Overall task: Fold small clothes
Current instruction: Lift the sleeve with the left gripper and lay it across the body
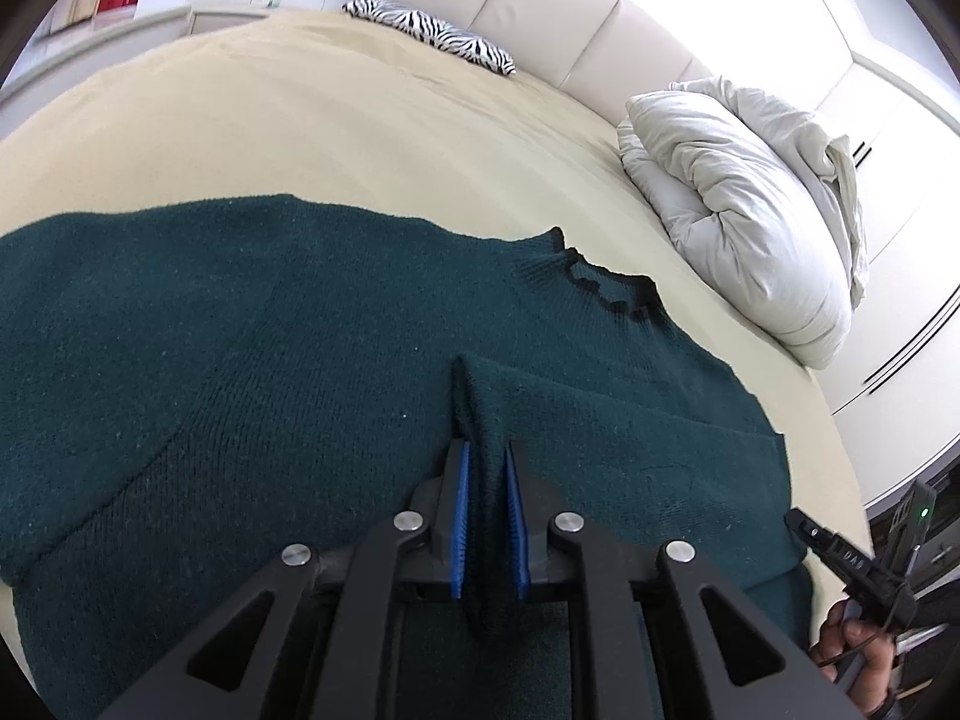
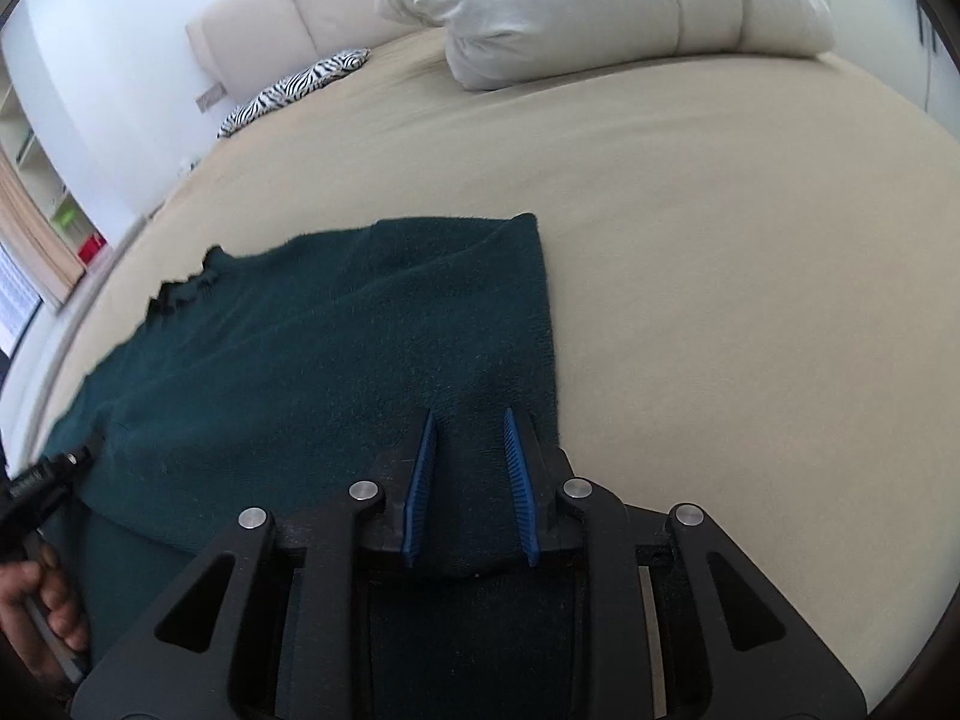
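Note:
A dark green knit sweater (image 1: 288, 360) lies spread on a beige bed, its ruffled collar (image 1: 594, 285) toward the pillows. My left gripper (image 1: 487, 450) is shut on a pinched ridge of the sweater's fabric near its middle. In the right wrist view the sweater (image 2: 312, 360) has its right side folded over, with a straight edge. My right gripper (image 2: 468, 420) holds a fold of that edge between its blue pads (image 2: 521, 480), the jaws partly closed on the cloth. The right gripper also shows in the left wrist view (image 1: 840, 552) at the lower right.
A rumpled white duvet (image 1: 744, 198) lies at the head of the bed (image 1: 360, 138), also seen in the right wrist view (image 2: 600, 6). A zebra-print pillow (image 1: 432, 33) lies by the cream headboard (image 1: 540, 6). Shelves (image 2: 54, 204) stand at the left.

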Motion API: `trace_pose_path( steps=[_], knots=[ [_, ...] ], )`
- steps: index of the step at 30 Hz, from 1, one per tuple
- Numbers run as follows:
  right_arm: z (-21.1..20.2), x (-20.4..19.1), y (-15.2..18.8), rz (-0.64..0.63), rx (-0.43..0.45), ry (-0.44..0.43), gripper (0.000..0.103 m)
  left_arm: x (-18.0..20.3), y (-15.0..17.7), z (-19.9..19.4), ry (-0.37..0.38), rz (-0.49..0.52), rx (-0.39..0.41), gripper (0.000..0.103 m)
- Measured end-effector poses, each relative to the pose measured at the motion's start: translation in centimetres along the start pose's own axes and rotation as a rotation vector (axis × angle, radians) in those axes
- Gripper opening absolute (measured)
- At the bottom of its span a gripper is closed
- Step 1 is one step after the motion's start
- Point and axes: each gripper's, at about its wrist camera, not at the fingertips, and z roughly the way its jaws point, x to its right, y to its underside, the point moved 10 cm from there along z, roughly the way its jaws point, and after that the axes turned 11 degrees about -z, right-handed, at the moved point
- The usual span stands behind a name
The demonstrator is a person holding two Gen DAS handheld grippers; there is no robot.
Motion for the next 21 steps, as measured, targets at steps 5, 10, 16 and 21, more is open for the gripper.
trace_pose_path(
  steps=[5, 10, 16, 21],
  knots=[
    [-3.4, 2.3, 0.6, 0.095, 0.019, 0.07, 0.038, -1.8, -0.9, -5.9, -0.054, -0.018, 0.102, 0.062],
    [-8.2, 0.8, 2.0, 0.139, 0.059, -0.011, 0.038, -9.4, -0.5, -14.3, -0.071, -0.181, 0.205, 0.07],
    [-11.4, -7.7, 5.2, 0.119, 0.036, -0.242, 0.046, -23.2, 1.9, -23.1, -0.047, -0.553, 0.311, 0.07],
    [-12.7, -15.4, 9.1, 0.062, -0.025, -0.382, 0.067, -28.9, 1.1, -27.2, 0.021, -0.715, 0.41, 0.07]
  ],
)
